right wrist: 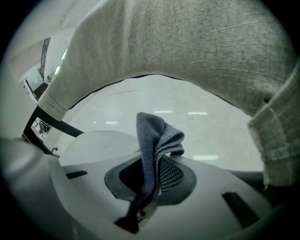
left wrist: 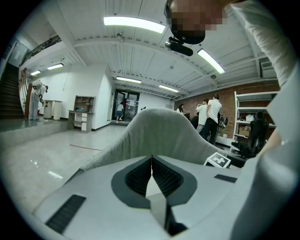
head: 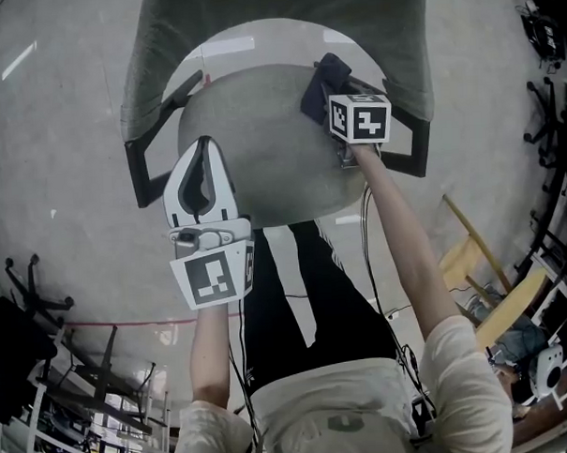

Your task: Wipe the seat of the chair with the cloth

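At the back right edge of the seat (head: 261, 147), near the backrest (head: 155, 76), the right gripper (head: 334, 101) is squeezed tight on the dark cloth (head: 320, 86). In the right gripper view the cloth (right wrist: 154, 140) is pinched between the two jaws. Its loose end sticks out past them and folds over at the top. I cannot tell if the cloth is touching the seat or just above it.

The left gripper (head: 203, 154) is over the front left part of the seat. Its jaws are closed together and there is nothing in them.

The job looks like it is at the start of a wipe, with most of the seat not yet gone over.

To do this well, I think the loose end of the cloth should be pushed down flat on the seat, so the soft part rubs and the hard jaws do not scrape. Long, slow wipes from the back edge to the front edge would work best, moving over a bit each time, from the right side to the left. The grip needs to be tight, or the cloth may slip out when it drags.

The left gripper should move off to the side near the left armrest (head: 145, 166), so it does not block the cloth. The right armrest (head: 406, 140) is close to the cloth hand, so watch for bumps there.
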`<state>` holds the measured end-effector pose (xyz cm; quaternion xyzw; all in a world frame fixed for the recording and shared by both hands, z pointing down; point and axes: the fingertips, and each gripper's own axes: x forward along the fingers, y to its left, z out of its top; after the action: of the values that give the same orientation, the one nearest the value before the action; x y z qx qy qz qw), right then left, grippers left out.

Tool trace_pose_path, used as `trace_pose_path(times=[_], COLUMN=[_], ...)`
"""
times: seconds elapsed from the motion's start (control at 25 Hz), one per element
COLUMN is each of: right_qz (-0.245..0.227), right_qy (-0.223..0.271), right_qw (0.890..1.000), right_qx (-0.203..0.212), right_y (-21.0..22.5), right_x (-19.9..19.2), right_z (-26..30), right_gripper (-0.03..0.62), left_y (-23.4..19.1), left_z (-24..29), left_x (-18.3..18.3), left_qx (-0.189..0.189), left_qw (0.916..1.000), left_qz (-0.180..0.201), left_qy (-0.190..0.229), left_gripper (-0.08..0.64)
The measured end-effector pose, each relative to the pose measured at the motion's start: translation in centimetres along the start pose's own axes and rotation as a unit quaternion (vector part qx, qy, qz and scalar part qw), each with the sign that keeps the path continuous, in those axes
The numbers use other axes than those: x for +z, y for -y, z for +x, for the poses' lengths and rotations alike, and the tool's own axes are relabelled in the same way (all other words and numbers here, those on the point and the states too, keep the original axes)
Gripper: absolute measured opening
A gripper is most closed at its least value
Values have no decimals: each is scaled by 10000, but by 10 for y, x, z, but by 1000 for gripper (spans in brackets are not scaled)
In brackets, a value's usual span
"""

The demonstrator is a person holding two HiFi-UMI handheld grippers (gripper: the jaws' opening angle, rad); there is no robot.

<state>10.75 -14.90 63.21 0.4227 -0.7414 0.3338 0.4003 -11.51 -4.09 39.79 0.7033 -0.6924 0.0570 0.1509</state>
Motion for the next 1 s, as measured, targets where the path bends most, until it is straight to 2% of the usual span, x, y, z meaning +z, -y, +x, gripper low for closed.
trace_pose_path(times=[0.24,0.48,0.76,0.88,1.0], right_qz=[-173,48,230,408,372], right_qy=[-190,-296,-260,200,616], right_qw=[9971,9934,9924,9948,9961], right_qx=[-720,-1109,-1182,-915,-510], right_y=[26,48,51,39,10], right_x=[-10,-13,-15,2,16], right_z=[-11,-18,-23,-36,-60], right_gripper=[49,49,49,49,49], left_y=[9,11,1,-9,-20], left_z=[-1,2,-9,-15,-24], left_x=[1,5,5,8,8], left_qx=[-120,-7,139,272,356], left_qw=[9999,9999,9997,9995,9991], left_qz=[91,126,162,107,110], left_qy=[1,40,83,148,182], left_gripper=[17,17,17,17,16])
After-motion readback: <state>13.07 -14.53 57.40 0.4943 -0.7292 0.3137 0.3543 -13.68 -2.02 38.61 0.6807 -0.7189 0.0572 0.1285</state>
